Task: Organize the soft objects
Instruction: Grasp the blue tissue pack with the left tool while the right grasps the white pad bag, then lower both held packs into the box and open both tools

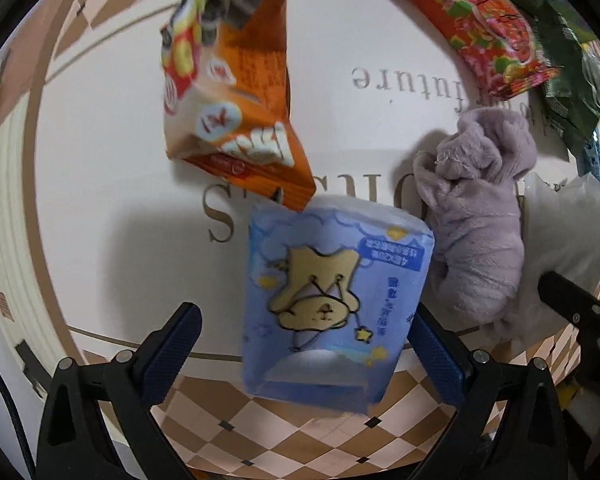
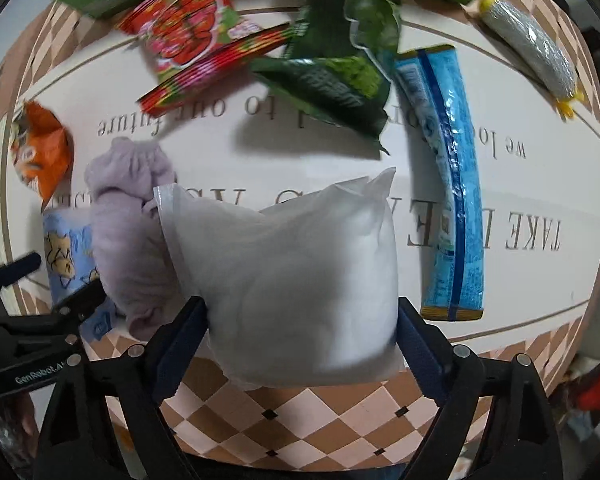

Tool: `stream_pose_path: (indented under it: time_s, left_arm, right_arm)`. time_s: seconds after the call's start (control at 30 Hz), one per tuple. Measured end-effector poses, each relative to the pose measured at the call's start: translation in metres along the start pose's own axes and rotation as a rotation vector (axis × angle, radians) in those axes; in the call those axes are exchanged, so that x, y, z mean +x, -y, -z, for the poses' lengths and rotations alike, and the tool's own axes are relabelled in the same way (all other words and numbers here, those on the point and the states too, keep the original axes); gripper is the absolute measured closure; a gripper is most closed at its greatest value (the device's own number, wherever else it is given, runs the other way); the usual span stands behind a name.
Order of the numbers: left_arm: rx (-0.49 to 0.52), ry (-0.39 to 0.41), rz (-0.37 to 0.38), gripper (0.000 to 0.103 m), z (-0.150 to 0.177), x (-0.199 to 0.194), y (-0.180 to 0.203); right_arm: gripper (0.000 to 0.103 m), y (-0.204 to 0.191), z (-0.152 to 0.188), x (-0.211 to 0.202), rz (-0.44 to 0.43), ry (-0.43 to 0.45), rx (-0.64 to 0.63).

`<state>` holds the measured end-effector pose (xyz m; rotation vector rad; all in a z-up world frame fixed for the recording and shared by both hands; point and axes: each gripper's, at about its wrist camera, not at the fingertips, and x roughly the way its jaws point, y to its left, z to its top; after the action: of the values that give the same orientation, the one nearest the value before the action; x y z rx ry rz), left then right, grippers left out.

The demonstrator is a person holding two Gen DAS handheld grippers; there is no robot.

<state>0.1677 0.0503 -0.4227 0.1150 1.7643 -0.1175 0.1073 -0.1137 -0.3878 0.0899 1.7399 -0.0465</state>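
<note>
My left gripper (image 1: 306,336) is open around a blue tissue pack with a bear print (image 1: 332,304); the right pad touches its side, the left pad stands apart. My right gripper (image 2: 300,320) has its pads against both sides of a white puffy bag (image 2: 296,276). A crumpled lilac plush cloth (image 1: 476,224) lies between the two, touching the white bag (image 1: 564,236); it also shows in the right wrist view (image 2: 128,220). The blue tissue pack (image 2: 66,264) and my left gripper (image 2: 56,292) show at the left of the right wrist view.
An orange snack bag (image 1: 232,92) lies beyond the tissue pack, also seen in the right wrist view (image 2: 40,148). A red floral packet (image 2: 188,40), a green packet (image 2: 340,68), a long blue packet (image 2: 452,184) and a grey wrapped roll (image 2: 532,52) lie farther out on the lettered mat (image 1: 120,160).
</note>
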Motion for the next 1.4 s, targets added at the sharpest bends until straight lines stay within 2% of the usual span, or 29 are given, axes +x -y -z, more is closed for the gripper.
stream_pose_path:
  time_s: [0.07,0.1,0.17,0.2,0.23,0.3,0.4,0.53,0.63,0.73,0.83,0.87,1.0,1.13,1.27,1.4]
  left_arm:
    - [-0.021,-0.006,0.011,0.018,0.004,0.008,-0.003]
    - [-0.025,0.004,0.000,0.021,0.006,0.007,-0.006]
    - [-0.025,0.039,-0.002,0.039,0.014,0.002,-0.006]
    - [-0.029,0.044,0.001,0.055,0.017,-0.001,-0.007]
    - [-0.033,0.042,0.014,0.061,0.021,-0.006,-0.008]
    - [-0.043,0.046,0.038,0.065,0.029,-0.009,-0.009]
    - [-0.035,0.071,0.029,0.067,0.047,-0.017,-0.009]
    - [-0.015,0.119,0.040,0.068,0.066,-0.051,-0.003]
    - [-0.001,0.186,0.064,0.068,0.078,-0.095,0.002]
    - [0.009,0.274,0.117,0.068,0.073,-0.153,0.008]
    - [0.038,0.334,0.165,0.068,0.018,-0.232,0.012]
    - [0.043,0.357,0.178,0.068,-0.006,-0.249,0.020]
    - [0.011,0.428,0.163,0.068,-0.099,-0.291,0.024]
    - [-0.050,0.363,0.208,0.068,-0.204,-0.271,0.021]
    - [-0.044,0.281,0.191,0.068,-0.272,-0.246,0.038]
    - [-0.048,0.179,0.196,0.068,-0.315,-0.212,0.053]
  right_arm:
    - [0.007,-0.001,0.002,0.005,0.006,-0.006,-0.004]
    - [0.007,-0.003,0.005,0.006,0.009,-0.010,-0.005]
    - [0.009,-0.003,0.006,0.006,0.014,-0.021,-0.003]
    - [0.012,-0.002,0.009,0.008,0.007,-0.022,0.006]
    - [0.013,-0.001,0.012,0.009,-0.002,-0.021,0.016]
    - [0.021,-0.001,0.011,0.002,-0.010,-0.017,0.028]
    - [0.030,0.000,0.022,-0.009,-0.013,-0.007,0.040]
    - [0.033,0.007,0.033,-0.052,-0.063,-0.001,0.058]
    - [0.033,0.010,0.048,-0.087,-0.137,0.036,0.074]
    - [0.033,0.015,0.057,-0.142,-0.225,0.095,0.078]
    - [0.033,0.036,0.031,-0.199,-0.275,0.173,0.065]
    - [0.033,0.041,0.021,-0.227,-0.291,0.217,0.055]
    - [0.033,0.045,-0.056,-0.278,-0.319,0.302,0.032]
    - [0.033,0.045,-0.155,-0.288,-0.250,0.327,0.044]
    - [0.033,0.048,-0.236,-0.259,-0.210,0.275,0.065]
    - [0.033,0.052,-0.302,-0.217,-0.176,0.219,0.067]
